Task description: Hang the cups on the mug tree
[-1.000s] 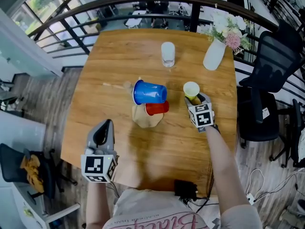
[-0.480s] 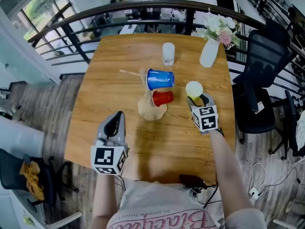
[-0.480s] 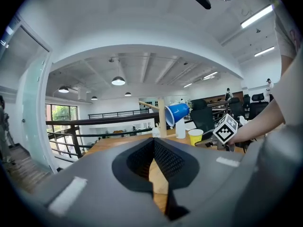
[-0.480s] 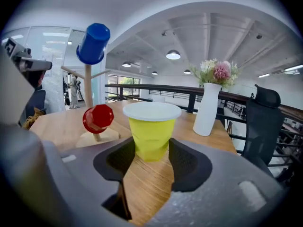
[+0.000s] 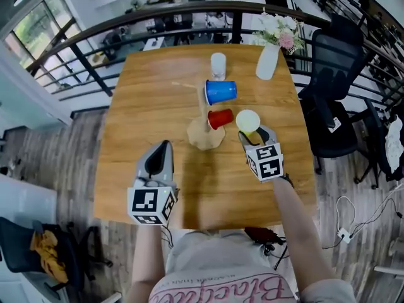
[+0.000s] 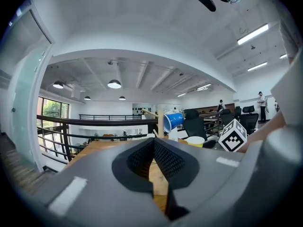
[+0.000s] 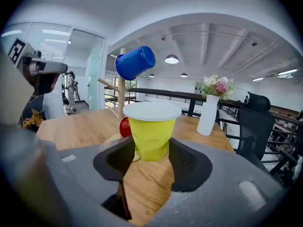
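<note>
One yellow cup [image 7: 150, 126] in right gripper [image 7: 151, 151].

Daylight fills the head view evenly, coming from the windows [image 5: 38, 24] at upper left. The table [image 5: 151, 87] carries a soft shadow at lower centre and no harsh glare. Straight rails bow toward the frame edges, and the corners of both gripper views go black. In the left gripper view, round ceiling lamps [image 6: 113, 83] glow bright. In the right gripper view the yellow cup [image 7: 150, 131] is sharp, while the grey body of my right gripper [image 7: 150, 146] blurs nearest the lens.
</note>
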`<act>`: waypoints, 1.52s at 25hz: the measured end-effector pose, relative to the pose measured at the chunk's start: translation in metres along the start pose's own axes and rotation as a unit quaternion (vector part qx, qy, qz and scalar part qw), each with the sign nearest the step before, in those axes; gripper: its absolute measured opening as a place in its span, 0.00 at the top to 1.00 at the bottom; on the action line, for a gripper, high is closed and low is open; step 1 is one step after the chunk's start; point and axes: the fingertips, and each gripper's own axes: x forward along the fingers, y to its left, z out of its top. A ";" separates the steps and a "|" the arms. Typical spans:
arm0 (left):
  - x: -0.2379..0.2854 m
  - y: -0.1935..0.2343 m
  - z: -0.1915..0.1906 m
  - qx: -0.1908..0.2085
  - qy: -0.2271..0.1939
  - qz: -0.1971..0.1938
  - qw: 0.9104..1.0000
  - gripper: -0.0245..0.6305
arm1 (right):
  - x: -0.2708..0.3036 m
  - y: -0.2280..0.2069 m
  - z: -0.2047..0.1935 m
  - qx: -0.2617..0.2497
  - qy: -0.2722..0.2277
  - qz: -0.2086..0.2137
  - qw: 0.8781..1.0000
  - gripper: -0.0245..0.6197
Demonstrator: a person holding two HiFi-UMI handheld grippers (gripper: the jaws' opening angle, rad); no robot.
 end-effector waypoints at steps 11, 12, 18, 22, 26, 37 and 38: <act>-0.024 0.032 0.007 -0.016 -0.024 -0.018 0.999 0.93 | -0.011 0.083 0.006 0.025 -0.003 0.008 1.000 0.61; -0.026 0.034 0.007 -0.018 -0.026 -0.017 0.999 0.93 | -0.010 0.091 0.007 0.030 -0.004 0.012 0.999 0.61; -0.043 0.052 0.005 -0.014 -0.027 -0.004 1.000 0.93 | 0.008 0.142 0.015 0.053 -0.004 0.053 0.997 0.61; -0.057 0.078 0.004 -0.013 -0.026 0.018 0.999 0.93 | 0.026 0.174 0.021 0.059 0.003 0.078 0.995 0.61; -0.070 0.102 0.002 -0.012 -0.023 0.036 0.999 0.93 | 0.039 0.196 0.035 0.085 -0.004 0.095 0.992 0.61; -0.083 0.132 0.003 -0.010 -0.026 0.050 0.998 0.93 | 0.054 0.221 0.144 0.265 -0.091 0.148 0.949 0.61; -0.083 0.133 0.004 -0.010 -0.027 0.050 0.998 0.93 | 0.054 0.222 0.154 0.280 -0.099 0.157 0.942 0.61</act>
